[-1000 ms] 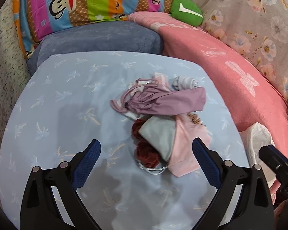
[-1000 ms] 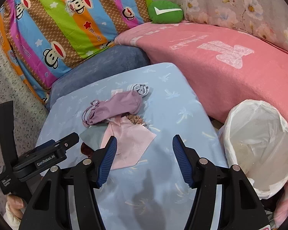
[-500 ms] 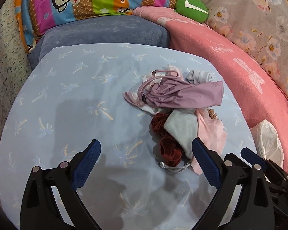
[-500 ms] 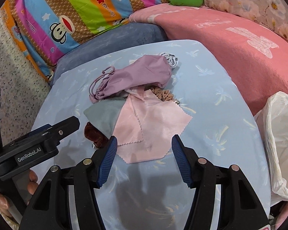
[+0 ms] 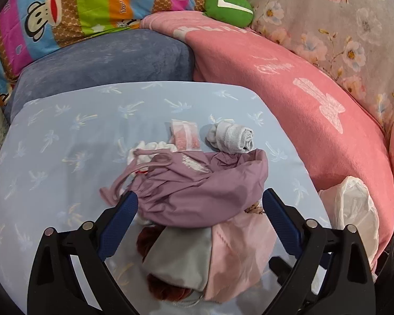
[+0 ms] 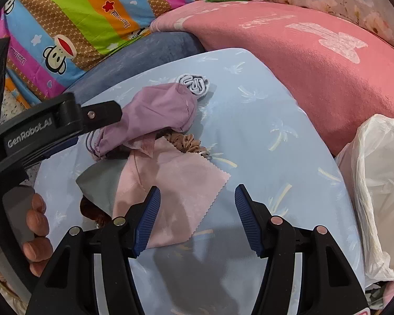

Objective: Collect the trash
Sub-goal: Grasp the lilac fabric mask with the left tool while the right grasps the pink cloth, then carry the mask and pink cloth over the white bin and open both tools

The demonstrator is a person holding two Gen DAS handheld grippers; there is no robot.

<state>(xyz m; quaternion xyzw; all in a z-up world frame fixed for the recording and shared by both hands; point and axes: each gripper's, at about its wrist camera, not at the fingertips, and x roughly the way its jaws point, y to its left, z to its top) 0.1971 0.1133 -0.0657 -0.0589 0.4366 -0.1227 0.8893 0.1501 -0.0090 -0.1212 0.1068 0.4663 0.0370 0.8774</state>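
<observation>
Both grippers had closed in on the pile of soft litter since a second earlier, the heap now filling the lower middle of each view. Seen from the left wrist, the left gripper (image 5: 198, 215) hung with its jaws spread wide on either side of a crumpled mauve drawstring bag (image 5: 199, 186), not pressing it; below the bag lay a grey cloth (image 5: 181, 260), a pink cloth (image 5: 239, 257) and a dark red scrunchie (image 5: 147, 239), with a rolled grey sock (image 5: 233, 136) and a small clear packet (image 5: 183, 135) just beyond. All rested on a pale blue palm-print sheet (image 5: 65, 157), ringed by a slate-blue cushion (image 5: 105, 57), a pink blanket (image 5: 289, 84), a striped monkey-print quilt (image 5: 78, 0), a green plush toy (image 5: 228, 8) and floral fabric (image 5: 328, 13); a white plastic bag (image 5: 352, 210) stood at the sheet's right edge. From the right wrist, the right gripper (image 6: 197, 210) was likewise held apart, gripping nothing, its left finger over the pink cloth's (image 6: 176, 183) edge and its right finger above bare sheet (image 6: 262, 136). A tan scrunchie (image 6: 186, 143) peeked from under the mauve bag (image 6: 155, 113), the sock (image 6: 194, 84) beyond it. A person's hand (image 6: 36, 233) gripped the left gripper's handle at the left, and the white bag (image 6: 380, 183) gaped at the right.
</observation>
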